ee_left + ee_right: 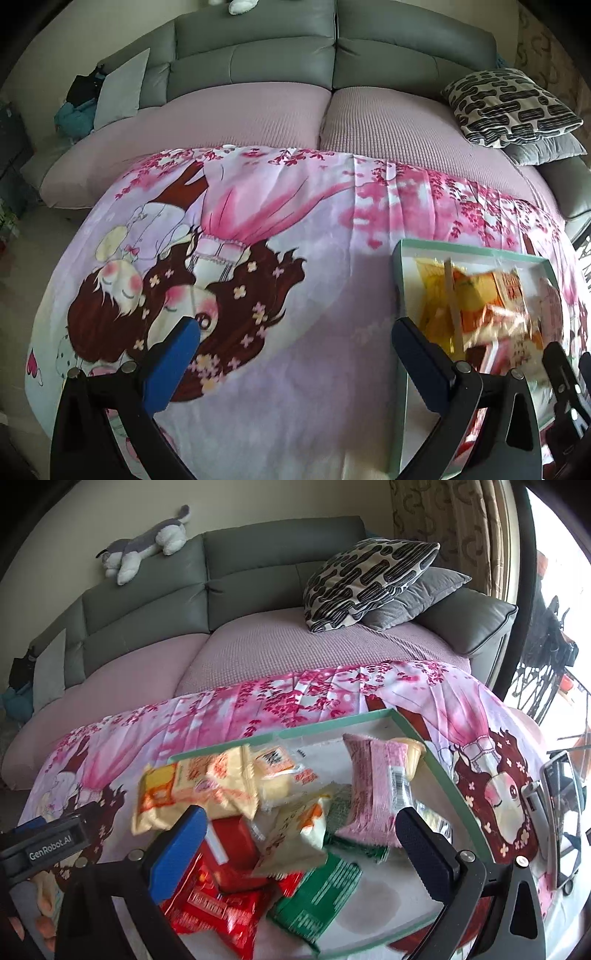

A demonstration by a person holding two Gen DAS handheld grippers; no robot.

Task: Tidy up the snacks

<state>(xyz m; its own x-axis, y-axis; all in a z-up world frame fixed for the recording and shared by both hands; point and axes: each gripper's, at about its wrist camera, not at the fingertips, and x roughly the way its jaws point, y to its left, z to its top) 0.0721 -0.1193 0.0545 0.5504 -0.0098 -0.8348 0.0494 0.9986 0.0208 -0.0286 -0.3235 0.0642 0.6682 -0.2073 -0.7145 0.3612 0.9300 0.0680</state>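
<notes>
The left gripper hangs over the printed cloth on the surface, fingers apart and empty. Just beyond its right finger sits the green-rimmed tray. The right gripper hovers over that tray, fingers spread and holding nothing. Between and ahead of them lie the snacks in a loose jumble: yellow packets toward the left finger, red and green near, pink toward the right. All seem gathered in the tray, though unsorted.
</notes>
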